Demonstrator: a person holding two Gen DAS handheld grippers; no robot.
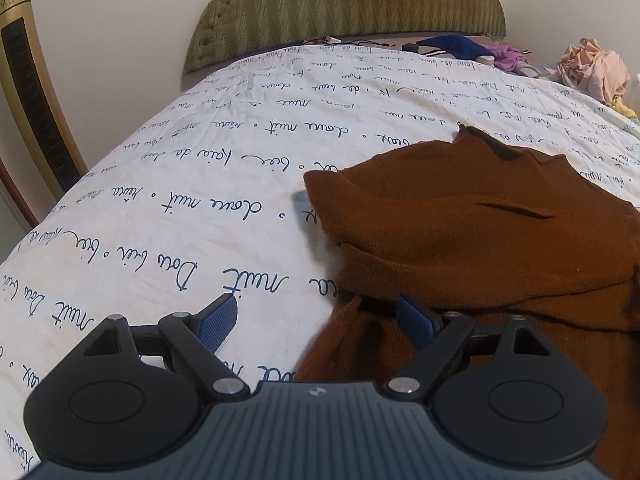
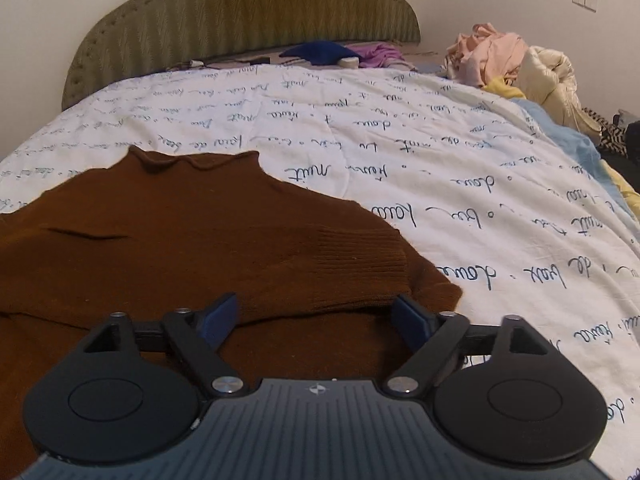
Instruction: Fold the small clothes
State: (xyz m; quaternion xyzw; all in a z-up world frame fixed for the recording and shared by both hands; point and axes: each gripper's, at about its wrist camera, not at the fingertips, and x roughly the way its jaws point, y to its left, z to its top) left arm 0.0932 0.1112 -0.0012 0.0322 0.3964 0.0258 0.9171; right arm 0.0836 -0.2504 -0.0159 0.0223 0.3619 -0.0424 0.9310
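A brown knit sweater [image 1: 472, 236] lies flat on the white bedspread with blue script [image 1: 192, 184], its collar toward the headboard and both sleeves folded in across the body. My left gripper [image 1: 316, 320] is open and empty, low over the sweater's left edge; its right finger is over the fabric, its left finger over the bedspread. In the right wrist view the sweater [image 2: 192, 232] fills the left half, a ribbed cuff lying across it. My right gripper [image 2: 316, 320] is open and empty, just above the sweater's right lower part.
A green padded headboard [image 2: 248, 12] stands at the far end. A blue cloth [image 2: 320, 52], a purple garment [image 2: 380, 56] and a heap of pink and cream clothes [image 2: 504, 60] lie near it. A gold tower appliance [image 1: 28, 92] stands left of the bed.
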